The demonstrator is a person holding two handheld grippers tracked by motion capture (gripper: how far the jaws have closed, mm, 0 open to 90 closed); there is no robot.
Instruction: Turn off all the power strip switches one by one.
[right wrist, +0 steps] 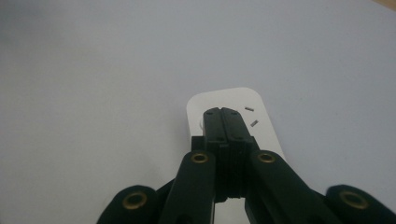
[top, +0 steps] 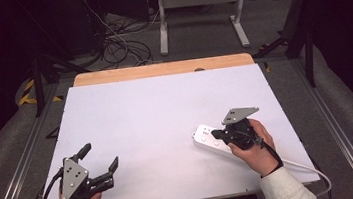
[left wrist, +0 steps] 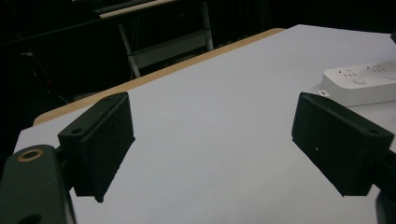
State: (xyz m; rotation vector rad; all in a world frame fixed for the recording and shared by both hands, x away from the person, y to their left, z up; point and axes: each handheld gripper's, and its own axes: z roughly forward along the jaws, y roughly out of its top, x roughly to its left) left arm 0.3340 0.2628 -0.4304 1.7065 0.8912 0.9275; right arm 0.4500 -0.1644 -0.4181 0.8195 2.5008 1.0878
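A white power strip [top: 208, 139] lies on the white table [top: 167, 125] at the right, its cord trailing off toward the near right edge. My right gripper [top: 214, 134] is shut, jaws pressed together with nothing between them. Its tips rest over the strip's far end [right wrist: 229, 105], beside the socket slots; whether they touch it I cannot tell. My left gripper [top: 101, 157] hovers near the table's front left corner, open wide with nothing between its jaws. In the left gripper view the strip [left wrist: 362, 81] shows at the far right, beyond the right jaw.
A wooden strip [top: 163, 69] borders the table's far edge. Behind it on the floor are tangled cables [top: 118, 45] and a white metal stand [top: 199, 6]. Metal rails [top: 339, 131] run along both sides of the table.
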